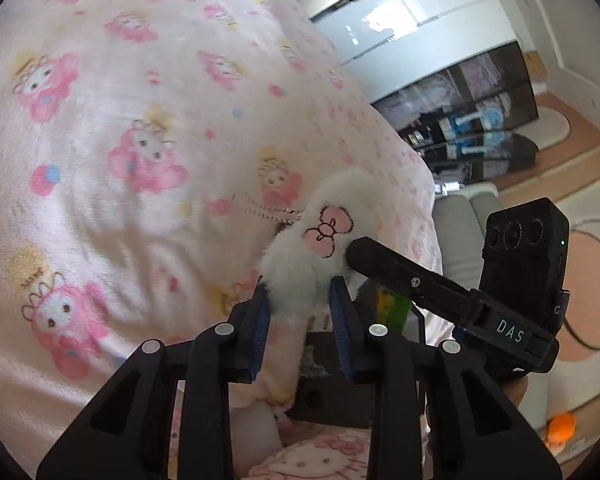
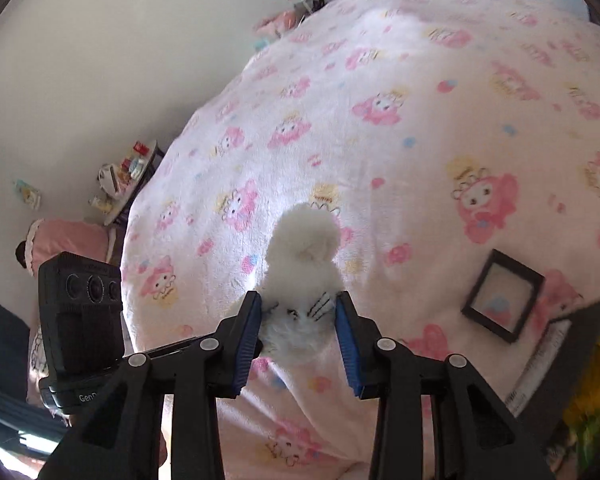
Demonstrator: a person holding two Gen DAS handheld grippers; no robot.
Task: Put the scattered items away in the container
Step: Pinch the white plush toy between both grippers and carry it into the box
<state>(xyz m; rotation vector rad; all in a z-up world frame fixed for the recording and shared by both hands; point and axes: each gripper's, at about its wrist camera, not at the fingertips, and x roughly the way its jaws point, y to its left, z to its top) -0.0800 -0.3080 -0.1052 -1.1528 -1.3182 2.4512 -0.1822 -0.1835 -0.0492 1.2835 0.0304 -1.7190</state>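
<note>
My left gripper [image 1: 300, 300] is shut on a white fluffy plush charm [image 1: 324, 236] with a pink embroidered bow and a bead chain, held over the pink patterned bedspread [image 1: 140, 120]. My right gripper [image 2: 298, 312] is shut on another white fluffy plush [image 2: 304, 256], also over the bedspread [image 2: 380, 120]. The right gripper's body [image 1: 440, 284] shows in the left wrist view, its tip touching the left plush. The left gripper's camera unit [image 2: 82, 312] shows at the left of the right wrist view. A dark container with colourful contents [image 2: 580, 392] sits at the lower right.
A small black picture frame [image 2: 502, 296] lies on the bedspread to the right. A bedside table with small items [image 2: 128, 176] stands by the wall. A dark shelf unit [image 1: 472, 120] and a patterned rug [image 1: 580, 248] lie beyond the bed.
</note>
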